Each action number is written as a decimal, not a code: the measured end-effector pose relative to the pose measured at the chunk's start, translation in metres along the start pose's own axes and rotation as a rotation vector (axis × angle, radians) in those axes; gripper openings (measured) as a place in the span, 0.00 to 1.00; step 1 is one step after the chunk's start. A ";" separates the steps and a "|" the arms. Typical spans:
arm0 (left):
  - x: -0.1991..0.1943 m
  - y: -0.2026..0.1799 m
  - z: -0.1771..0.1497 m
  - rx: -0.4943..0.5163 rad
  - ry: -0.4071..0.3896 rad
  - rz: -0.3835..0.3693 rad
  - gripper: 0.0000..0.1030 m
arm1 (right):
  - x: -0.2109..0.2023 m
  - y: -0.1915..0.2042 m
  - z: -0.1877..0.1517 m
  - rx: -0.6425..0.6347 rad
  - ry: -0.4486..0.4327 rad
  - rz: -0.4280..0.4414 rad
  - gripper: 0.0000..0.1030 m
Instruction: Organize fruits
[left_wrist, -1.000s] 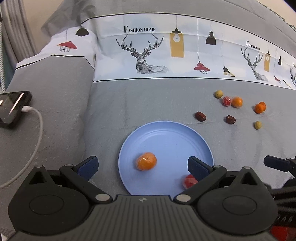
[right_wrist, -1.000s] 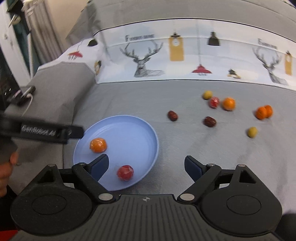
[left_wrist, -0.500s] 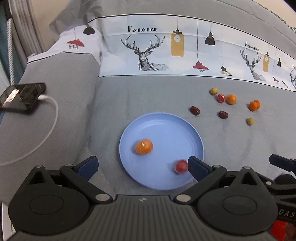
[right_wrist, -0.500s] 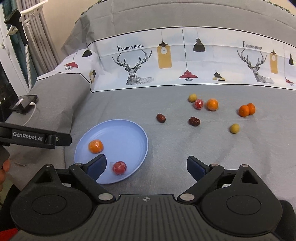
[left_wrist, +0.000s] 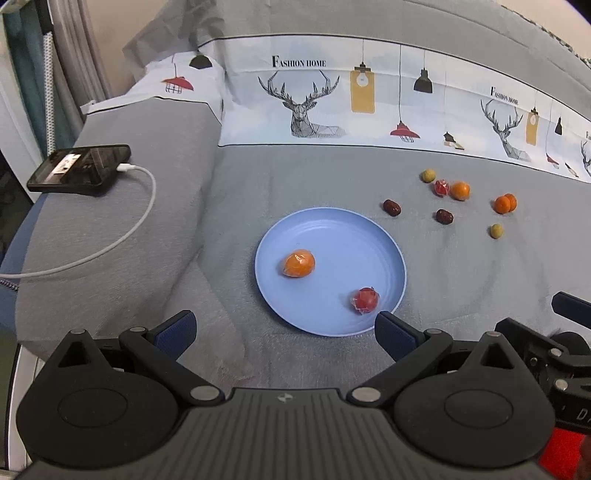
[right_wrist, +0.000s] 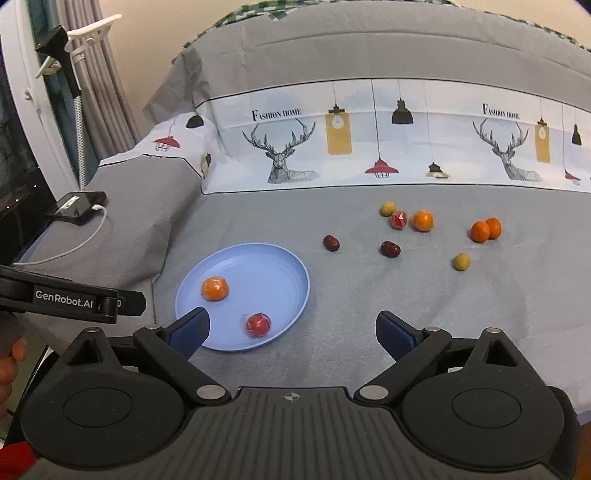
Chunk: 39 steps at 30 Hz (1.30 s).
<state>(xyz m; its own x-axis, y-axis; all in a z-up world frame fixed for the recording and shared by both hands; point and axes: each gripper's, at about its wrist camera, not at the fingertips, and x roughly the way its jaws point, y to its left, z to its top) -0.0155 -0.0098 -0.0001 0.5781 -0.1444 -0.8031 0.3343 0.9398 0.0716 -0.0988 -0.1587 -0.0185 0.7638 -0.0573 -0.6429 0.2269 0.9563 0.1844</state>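
Blue plate (left_wrist: 384, 236), grey deer-print bedspread (left_wrist: 295, 177)

The bed (left_wrist: 332, 177) is covered in matt grey woven cloth, slightly fuzzy, with a smoother printed cotton band across its far edge. The blue plate (left_wrist: 369, 236) looks like smooth plastic with a soft, low sheen. The orange fruit (left_wrist: 299, 263) and the red fruit (left_wrist: 365, 300) on it are wrapped in thin, crinkled, glossy film. The dark dates (right_wrist: 331, 242) have a wrinkled, shiny skin. The phone (left_wrist: 81, 168) near the left edge has a glossy glass face; its cable (left_wrist: 122, 236) is smooth white plastic. Both grippers' bodies are matt black ribbed plastic, with metal pivot pins and textured blue rubbery pads (left_wrist: 177, 330).
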 end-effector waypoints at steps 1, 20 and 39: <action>-0.003 0.000 -0.001 -0.003 -0.003 0.002 1.00 | -0.002 0.001 -0.001 -0.004 -0.001 0.002 0.95; -0.035 0.008 -0.022 -0.026 -0.034 0.015 1.00 | -0.029 0.021 -0.008 -0.062 -0.036 0.017 0.97; -0.040 0.009 -0.023 -0.035 -0.045 0.007 1.00 | -0.030 0.024 -0.007 -0.070 -0.031 0.004 0.99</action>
<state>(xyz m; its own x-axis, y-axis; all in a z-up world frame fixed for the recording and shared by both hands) -0.0528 0.0119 0.0195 0.6135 -0.1505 -0.7752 0.3042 0.9509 0.0562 -0.1208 -0.1322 -0.0003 0.7832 -0.0609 -0.6188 0.1818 0.9741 0.1342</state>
